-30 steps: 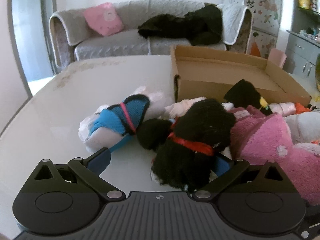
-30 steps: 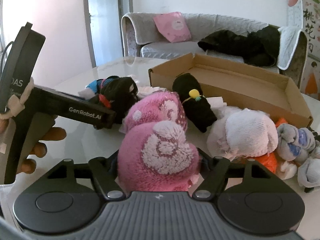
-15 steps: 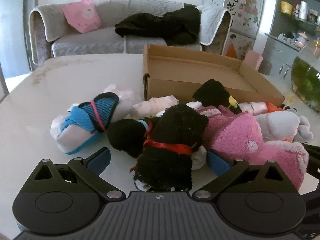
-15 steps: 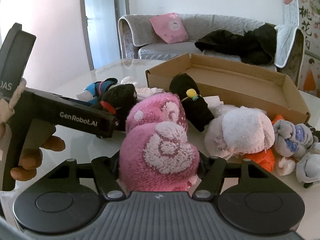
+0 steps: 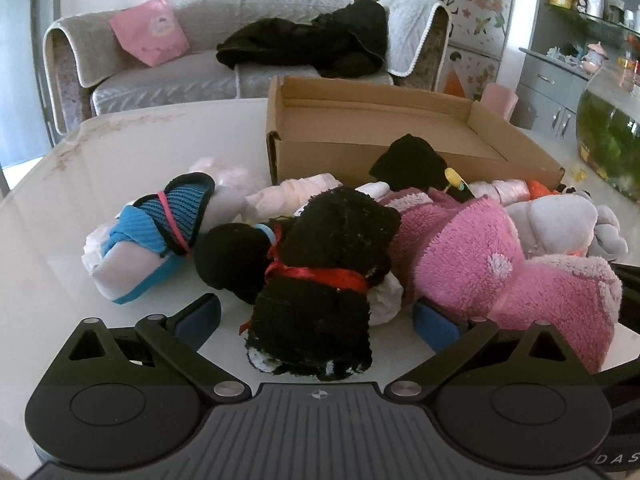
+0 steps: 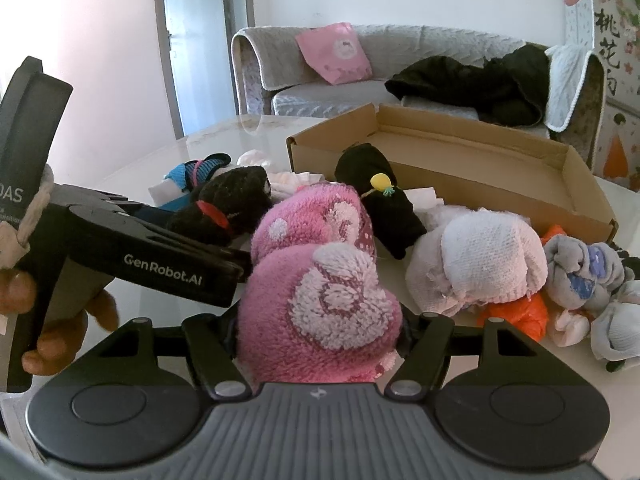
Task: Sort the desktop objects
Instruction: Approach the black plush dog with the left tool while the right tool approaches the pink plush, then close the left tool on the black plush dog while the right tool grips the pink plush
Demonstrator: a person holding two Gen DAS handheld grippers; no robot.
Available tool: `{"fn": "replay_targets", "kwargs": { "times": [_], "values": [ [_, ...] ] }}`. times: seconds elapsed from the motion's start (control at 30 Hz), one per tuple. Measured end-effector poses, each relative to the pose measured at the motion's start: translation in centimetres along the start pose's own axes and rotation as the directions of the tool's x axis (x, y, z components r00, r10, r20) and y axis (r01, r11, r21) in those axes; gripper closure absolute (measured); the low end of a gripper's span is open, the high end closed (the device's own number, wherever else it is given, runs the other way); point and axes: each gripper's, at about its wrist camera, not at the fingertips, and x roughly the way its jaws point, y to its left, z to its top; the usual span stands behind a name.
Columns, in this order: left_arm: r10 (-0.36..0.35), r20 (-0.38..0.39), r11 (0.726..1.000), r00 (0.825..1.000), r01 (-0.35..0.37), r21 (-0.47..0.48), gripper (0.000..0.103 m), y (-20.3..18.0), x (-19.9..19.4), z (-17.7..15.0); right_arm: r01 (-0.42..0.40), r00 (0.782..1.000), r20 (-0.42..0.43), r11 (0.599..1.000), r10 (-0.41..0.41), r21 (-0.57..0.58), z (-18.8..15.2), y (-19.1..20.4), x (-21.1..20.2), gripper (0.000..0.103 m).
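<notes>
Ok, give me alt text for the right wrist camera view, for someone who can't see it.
The right gripper clamps a fluffy pink sock bundle on a white table. Behind it lie more rolled socks and an open, empty cardboard box. At left, a hand holds the left gripper around a black sock bundle.

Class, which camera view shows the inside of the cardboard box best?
The right wrist view: it looks over the cardboard box wall onto most of its bare floor. The left wrist view shows the same box from lower, so mostly its front wall and only part of the floor.
</notes>
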Motion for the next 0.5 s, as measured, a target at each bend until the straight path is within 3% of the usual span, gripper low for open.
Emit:
{"fn": "replay_targets", "kwargs": {
  "times": [0.1, 0.33, 0.5],
  "values": [
    [0.008, 0.010, 1.000, 1.000, -0.008, 0.010, 0.005, -0.38, -0.08, -0.16, 0.008, 1.000, 0.003, 1.000, -0.008, -0.012, -0.02, 0.19, -0.01, 0.037],
    [0.030, 0.023, 1.000, 0.999, -0.030, 0.007, 0.002, -0.46, -0.19, -0.17, 0.010, 1.000, 0.003, 1.000, -0.010, -0.015, 0.02, 0.37, 0.13, 0.032],
    [0.020, 0.032, 1.000, 0.999, -0.020, 0.019, 0.012, -0.67, -0.07, -0.18, 0.026, 1.000, 0.004, 0.999, -0.026, -0.034, -0.02, 0.71, 0.14, 0.037]
  ]
}}
